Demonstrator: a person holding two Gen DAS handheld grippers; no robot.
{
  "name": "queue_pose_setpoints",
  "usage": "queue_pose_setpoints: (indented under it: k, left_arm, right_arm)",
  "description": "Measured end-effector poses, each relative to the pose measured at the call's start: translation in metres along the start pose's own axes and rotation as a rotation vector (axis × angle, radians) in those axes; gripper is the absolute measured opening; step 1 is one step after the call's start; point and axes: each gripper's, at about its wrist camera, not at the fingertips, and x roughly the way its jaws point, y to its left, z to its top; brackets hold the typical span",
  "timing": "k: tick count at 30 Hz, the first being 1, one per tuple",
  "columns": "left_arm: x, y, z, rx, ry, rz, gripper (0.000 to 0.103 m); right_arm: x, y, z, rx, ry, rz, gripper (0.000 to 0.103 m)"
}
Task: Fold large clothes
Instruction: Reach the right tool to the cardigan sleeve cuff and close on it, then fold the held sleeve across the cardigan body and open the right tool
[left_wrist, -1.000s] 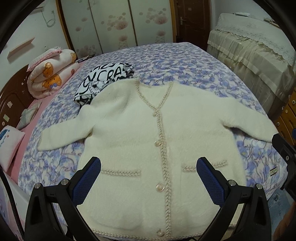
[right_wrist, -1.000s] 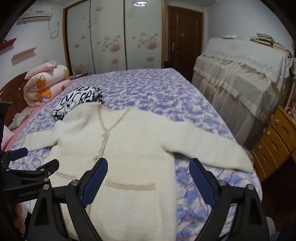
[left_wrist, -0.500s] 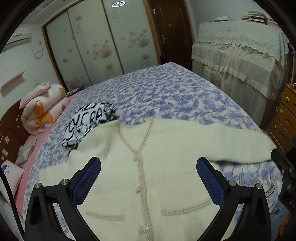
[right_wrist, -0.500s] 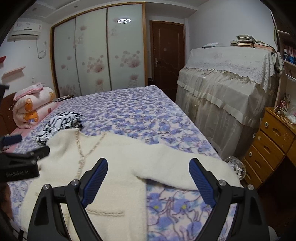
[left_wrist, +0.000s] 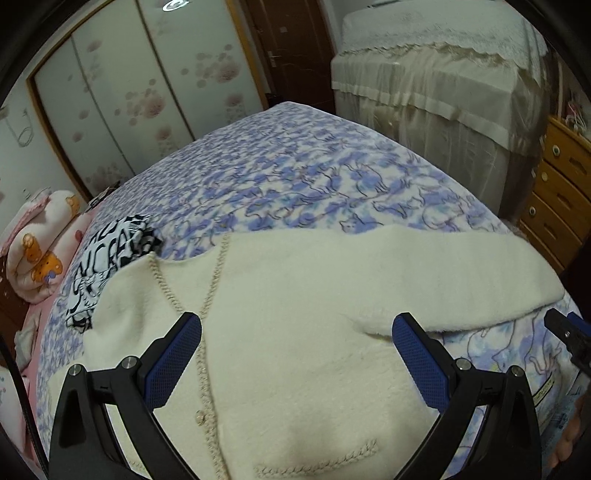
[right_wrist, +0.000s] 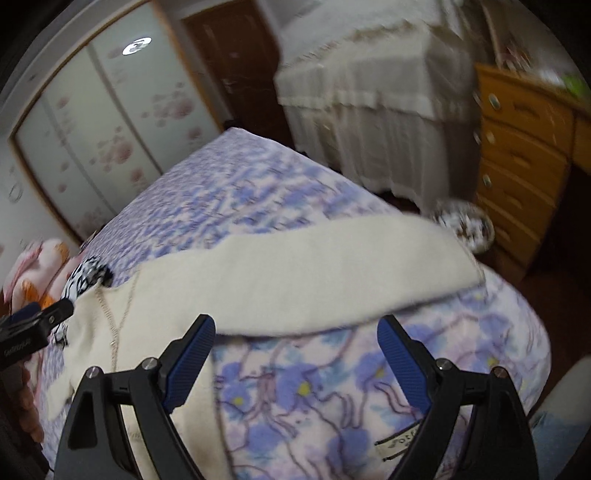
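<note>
A cream fleece cardigan (left_wrist: 295, 332) with braided trim and buttons lies flat, front up, on the bed. Its right sleeve (left_wrist: 424, 269) stretches out toward the bed's right edge; it also shows in the right wrist view (right_wrist: 314, 273). My left gripper (left_wrist: 295, 350) is open and empty above the cardigan's chest. My right gripper (right_wrist: 295, 350) is open and empty, just above the sheet below the right sleeve near the armpit. The cardigan's left sleeve is hidden.
The bed has a blue-flowered sheet (left_wrist: 314, 177). A black-and-white garment (left_wrist: 110, 258) lies by the cardigan's collar. A rolled pink quilt (left_wrist: 40, 240) sits at the far left. A wooden drawer chest (right_wrist: 517, 155) and a cloth-covered cabinet (left_wrist: 443, 81) stand right of the bed.
Both grippers have moved right and forward, toward the cardigan's right sleeve, and tilted. The cardigan has not moved. Both stay open.
</note>
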Motion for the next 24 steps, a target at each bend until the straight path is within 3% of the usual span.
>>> queue_pose_setpoints:
  k: [6,9,12,15,17,19,21,24]
  left_arm:
    - [0.040,-0.023,0.000,0.032,0.037,-0.004,0.102]
    - [0.057,-0.026,-0.003,0.022,0.075,-0.023,0.102]
    - [0.069,-0.025,-0.006,0.021,0.091,-0.024,0.102]
    - [0.076,-0.020,-0.009,0.010,0.106,-0.029,0.102]
    - [0.078,-0.012,-0.012,-0.005,0.110,-0.029,0.102]
    - [0.079,0.000,-0.014,-0.026,0.111,-0.024,0.102]
    - [0.079,0.014,-0.018,-0.049,0.119,-0.013,0.102]
    - [0.078,0.037,-0.023,-0.088,0.134,-0.004,0.102]
  right_arm:
    - [0.059,-0.067,-0.008,0.277,0.149,0.041,0.090]
    - [0.075,-0.082,-0.007,0.357,0.137,0.072,0.090]
    - [0.083,-0.084,0.003,0.365,0.089,0.036,0.088]
    - [0.094,-0.081,0.019,0.347,0.070,-0.053,0.059]
    - [0.100,-0.079,0.029,0.350,0.066,-0.087,0.020]
    - [0.091,-0.072,0.036,0.343,0.021,-0.072,0.010]
    - [0.074,-0.045,0.046,0.257,-0.061,-0.088,0.009]
    - [0.049,0.006,0.055,0.117,-0.137,-0.005,0.009]
